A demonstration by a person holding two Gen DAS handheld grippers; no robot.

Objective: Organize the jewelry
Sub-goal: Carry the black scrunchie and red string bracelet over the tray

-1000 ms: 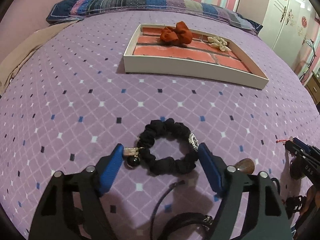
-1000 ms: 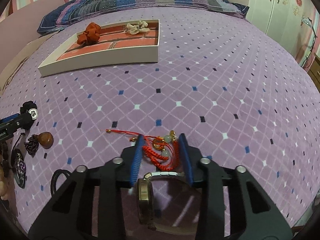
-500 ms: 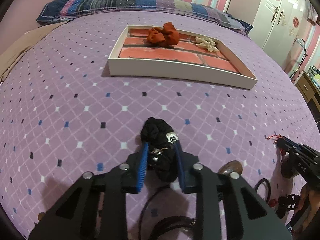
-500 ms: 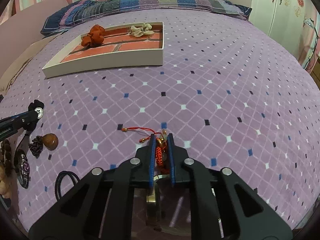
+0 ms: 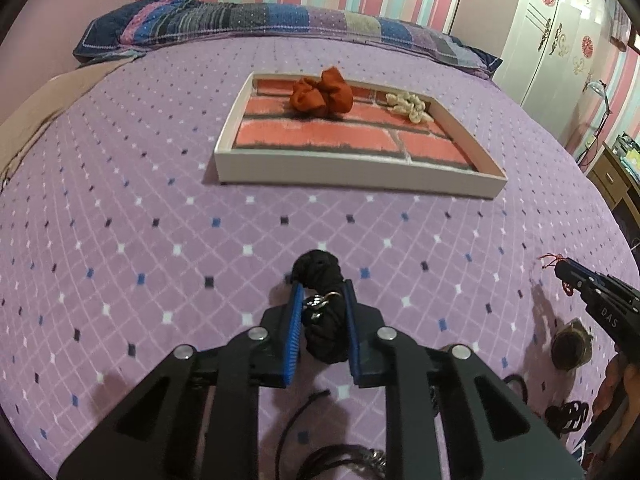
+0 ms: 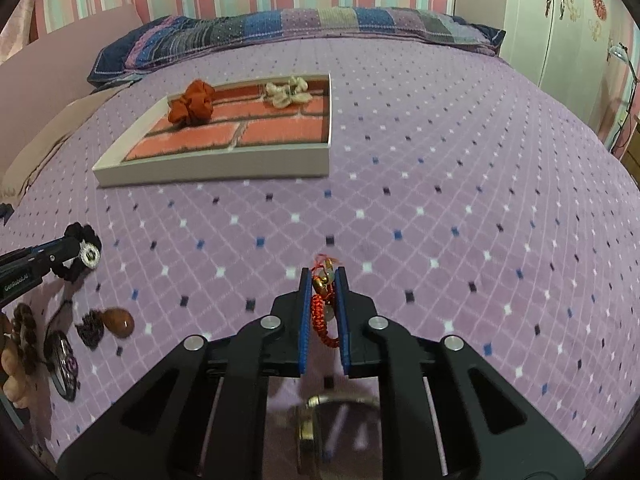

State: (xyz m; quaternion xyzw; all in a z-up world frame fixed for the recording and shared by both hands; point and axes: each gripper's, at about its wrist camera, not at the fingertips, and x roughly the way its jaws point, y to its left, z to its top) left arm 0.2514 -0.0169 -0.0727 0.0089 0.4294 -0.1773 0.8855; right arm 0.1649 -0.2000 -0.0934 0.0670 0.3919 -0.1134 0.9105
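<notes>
My left gripper is closing its jaws on a black scrunchie with a silver charm; the blue pads press its bunched fabric just above the purple bedspread. In the right wrist view my right gripper is shut on a red cord bracelet with gold and pale beads, lifted slightly off the bed. Farther back on the bed lies a white tray with a brick-pattern floor. It holds a red scrunchie and a cream shell piece.
Loose pieces lie at the near edge of the bed: a brown teardrop pendant, a wooden bead bracelet, a dark round pendant, a watch and black cords. A patchwork pillow lies behind the tray and a white wardrobe stands at the right.
The left jaws have closed from wide open onto the black scrunchie and bunched it. The right jaws have closed on the red bracelet and raised it a little.
</notes>
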